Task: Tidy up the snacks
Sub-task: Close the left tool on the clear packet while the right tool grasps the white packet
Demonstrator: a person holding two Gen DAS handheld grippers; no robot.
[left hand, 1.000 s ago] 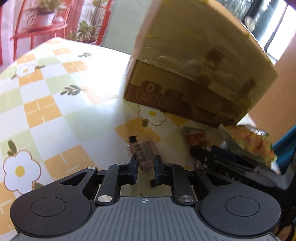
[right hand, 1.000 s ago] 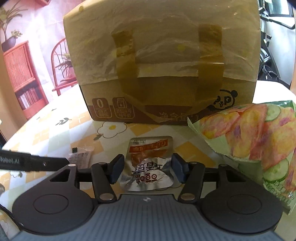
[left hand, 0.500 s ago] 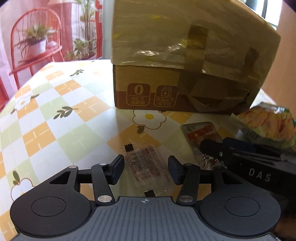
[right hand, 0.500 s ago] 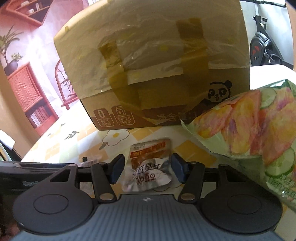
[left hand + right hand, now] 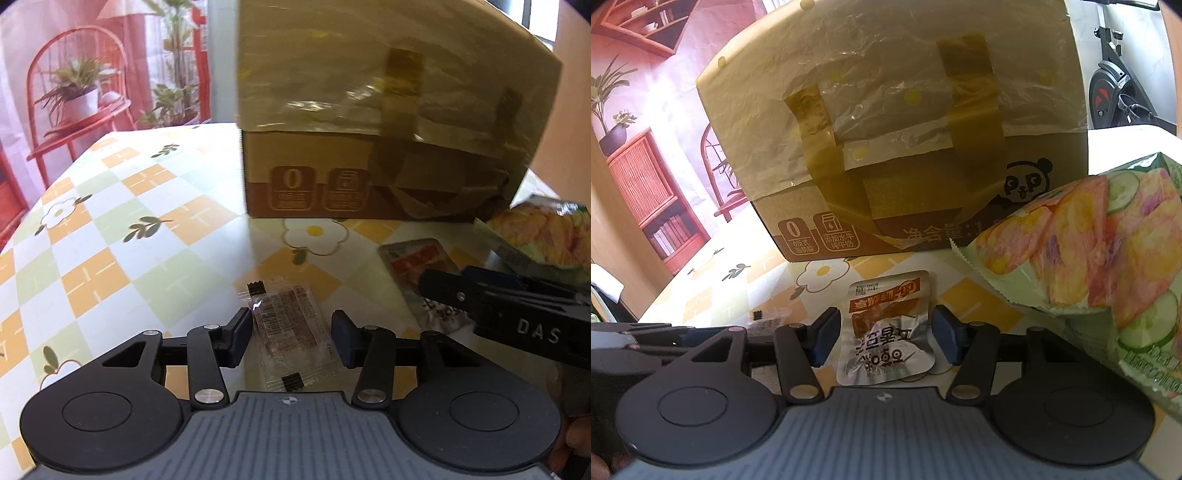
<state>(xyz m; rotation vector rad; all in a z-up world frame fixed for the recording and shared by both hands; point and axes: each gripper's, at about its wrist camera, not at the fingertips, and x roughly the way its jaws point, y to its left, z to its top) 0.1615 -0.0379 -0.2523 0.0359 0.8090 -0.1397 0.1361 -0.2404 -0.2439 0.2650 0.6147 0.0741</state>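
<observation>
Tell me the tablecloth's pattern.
Tablecloth: orange, green and white checks with daisies and leaves; clearest from the left wrist.

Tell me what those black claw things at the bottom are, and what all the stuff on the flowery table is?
They are grabbers that a person holds, one in each hand, each with a camera looking along its two fingers. One picture comes from the left gripper, the other from the right gripper. On the table stand a cardboard box and a green chip bag. A clear snack packet lies between the left fingers, which have just been closing a little, and a silver pouch between the right ones. Both grabbers are open, so nothing is held.
</observation>
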